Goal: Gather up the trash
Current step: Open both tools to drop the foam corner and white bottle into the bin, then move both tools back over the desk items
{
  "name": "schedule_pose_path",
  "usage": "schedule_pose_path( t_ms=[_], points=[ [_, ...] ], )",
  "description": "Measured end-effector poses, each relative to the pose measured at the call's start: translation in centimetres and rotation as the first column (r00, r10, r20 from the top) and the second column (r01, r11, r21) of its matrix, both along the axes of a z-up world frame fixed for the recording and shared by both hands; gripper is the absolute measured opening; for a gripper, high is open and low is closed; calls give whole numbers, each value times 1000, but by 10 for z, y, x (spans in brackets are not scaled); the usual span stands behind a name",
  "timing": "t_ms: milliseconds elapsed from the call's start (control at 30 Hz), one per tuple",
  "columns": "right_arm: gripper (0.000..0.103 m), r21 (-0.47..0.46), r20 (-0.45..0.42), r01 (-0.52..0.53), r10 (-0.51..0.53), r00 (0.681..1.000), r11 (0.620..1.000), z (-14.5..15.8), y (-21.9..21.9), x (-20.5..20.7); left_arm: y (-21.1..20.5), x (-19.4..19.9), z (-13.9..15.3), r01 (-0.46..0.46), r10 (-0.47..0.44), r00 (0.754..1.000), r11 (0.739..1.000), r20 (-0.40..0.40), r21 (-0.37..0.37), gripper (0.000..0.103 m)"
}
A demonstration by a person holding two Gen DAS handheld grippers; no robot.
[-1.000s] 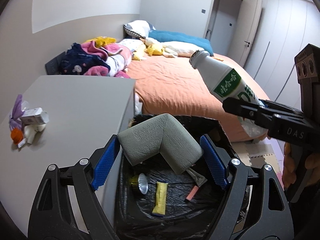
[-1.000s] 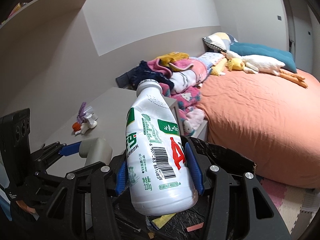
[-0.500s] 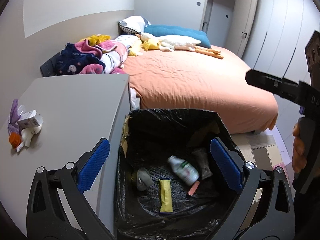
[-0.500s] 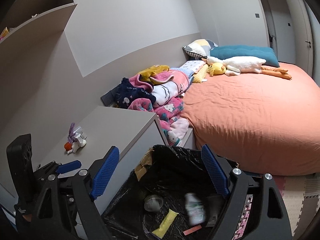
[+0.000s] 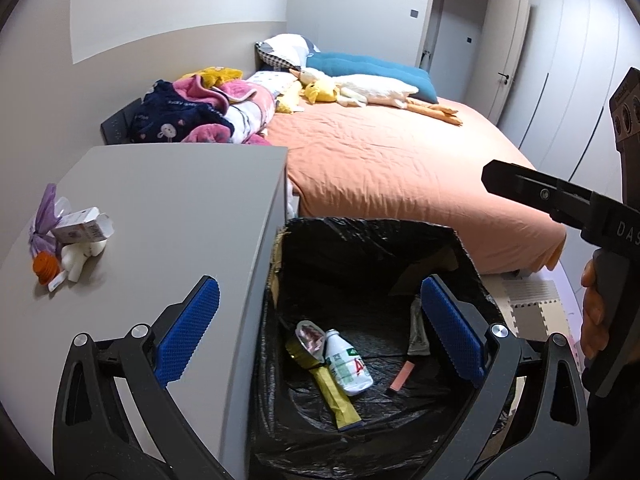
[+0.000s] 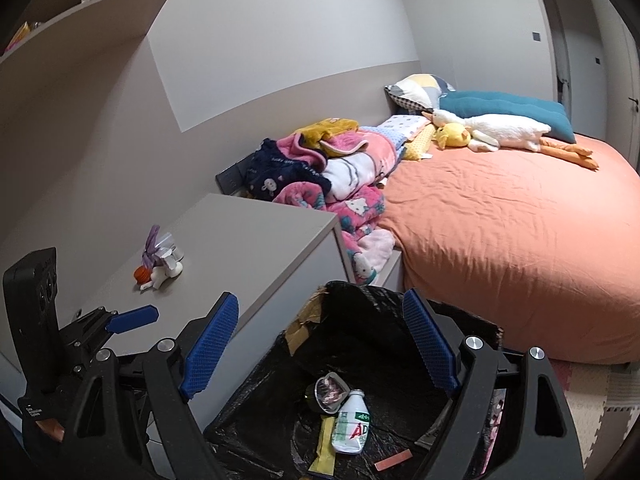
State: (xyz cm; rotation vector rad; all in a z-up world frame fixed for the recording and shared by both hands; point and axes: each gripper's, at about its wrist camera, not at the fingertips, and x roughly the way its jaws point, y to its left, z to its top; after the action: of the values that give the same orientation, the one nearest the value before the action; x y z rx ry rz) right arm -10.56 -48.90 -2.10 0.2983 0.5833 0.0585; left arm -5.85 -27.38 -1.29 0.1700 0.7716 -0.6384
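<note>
Left of frame, table: your grey table top fills the left side; a small heap of scraps (purple wrapper, white carton, orange cap) lies near its left edge.
Left gripper: your left gripper sits low in the left wrist view, blue pads spread wide with nothing between them, one pad over the table edge and the other over the bin.
Centre, bin: the black-bagged trash bin stands just beside the table's right edge, at lower centre.
Task's thing: the white plastic drink bottle with green and red label lies on its side at the bin's bottom, touching a yellow wrapper and a crumpled foil cup; a pink strip lies to its right.
Right gripper: your right gripper hangs above the bin in the right wrist view, pads apart and empty.
Right of frame, bed: an orange-sheeted bed runs to the right, with a pile of pink and navy clothes at its left.
</note>
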Motion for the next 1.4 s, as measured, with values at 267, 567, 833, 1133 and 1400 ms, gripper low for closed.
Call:
schedule_pose_path(
  t_ms=[267,567,833,1133,1400],
  points=[
    [85,-14,-3,-69,69,998,997,0,32,21,30,14,-1,-62,62,998,998,2,-3,97],
    [85,-17,-14,-152,152,988,988,-1,72,49,70,30,-5,-150,150,989,989,-10,-3,97],
    [85,-2,-25,-233,233,972,972,-7,108,75,109,47,-9,-228,228,973,974,-23,-1,97],
    [85,5,-46,-294,293,955,956,-12,143,103,145,65,-15,-293,292,956,956,-38,-4,97],
    [85,12,-66,-334,334,940,943,-20,169,125,171,83,-26,-342,340,938,940,-65,-12,97]
  ],
)
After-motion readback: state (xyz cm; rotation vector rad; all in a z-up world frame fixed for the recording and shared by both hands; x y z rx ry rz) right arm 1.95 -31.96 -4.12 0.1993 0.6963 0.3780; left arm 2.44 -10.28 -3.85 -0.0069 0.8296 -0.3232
